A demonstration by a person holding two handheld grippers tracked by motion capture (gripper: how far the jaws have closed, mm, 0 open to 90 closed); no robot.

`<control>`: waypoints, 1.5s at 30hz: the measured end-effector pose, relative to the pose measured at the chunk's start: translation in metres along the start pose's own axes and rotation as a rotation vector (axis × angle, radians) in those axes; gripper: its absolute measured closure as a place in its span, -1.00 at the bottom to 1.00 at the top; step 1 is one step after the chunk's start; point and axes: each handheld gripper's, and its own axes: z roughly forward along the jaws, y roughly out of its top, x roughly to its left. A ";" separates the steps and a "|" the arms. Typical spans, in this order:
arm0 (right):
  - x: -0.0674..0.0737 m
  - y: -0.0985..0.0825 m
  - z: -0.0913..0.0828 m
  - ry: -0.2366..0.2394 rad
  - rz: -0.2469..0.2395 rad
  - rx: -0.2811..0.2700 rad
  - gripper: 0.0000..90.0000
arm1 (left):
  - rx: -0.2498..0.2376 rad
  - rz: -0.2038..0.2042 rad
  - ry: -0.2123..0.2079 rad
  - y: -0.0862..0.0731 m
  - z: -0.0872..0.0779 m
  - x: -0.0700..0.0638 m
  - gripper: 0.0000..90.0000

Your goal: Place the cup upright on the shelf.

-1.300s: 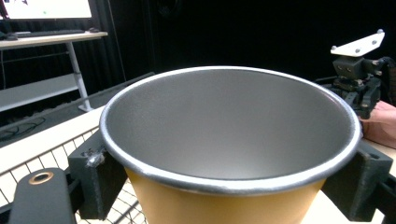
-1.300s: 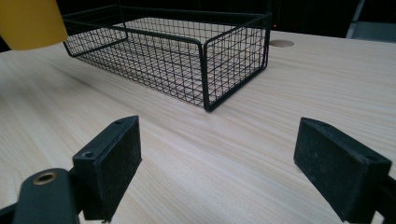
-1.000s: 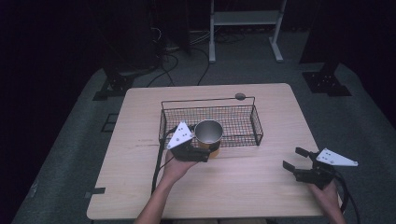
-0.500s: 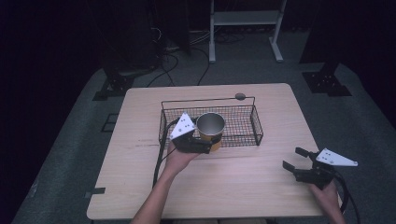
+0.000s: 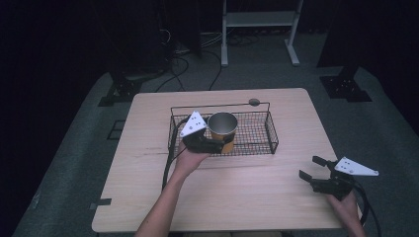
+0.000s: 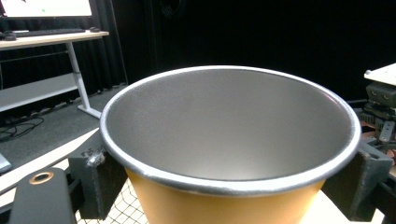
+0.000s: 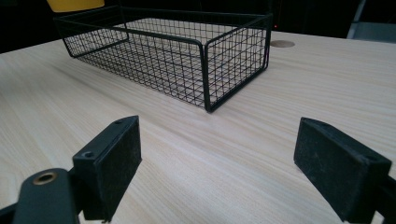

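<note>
Over basket (image 5: 257, 133), upright cup (image 5: 222, 129) in left tongs (image 5: 210, 143)

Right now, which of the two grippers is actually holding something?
The left gripper, over the wire basket: its jaws clamp the orange cup. The right gripper sits open over bare table, holding nothing.

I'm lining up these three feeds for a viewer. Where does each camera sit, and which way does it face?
High view: above the person's side, looking forward and down on the table; both forearms, left gripper, right gripper.
Left gripper view: on the left gripper, looking into the cup between its jaws.
Right gripper view: low over the table, facing the basket; jaws apart.
Shared: cup and basket show in all three.
</note>
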 end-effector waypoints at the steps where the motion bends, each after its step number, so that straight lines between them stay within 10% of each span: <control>1: 0.000 0.000 0.000 0.000 0.001 0.000 -0.69 | 0.002 0.000 0.003 0.001 0.001 0.001 -0.71; 45: -0.001 0.000 -0.001 0.004 0.004 -0.005 -0.69 | 0.036 0.022 -0.031 0.008 0.055 0.070 -0.71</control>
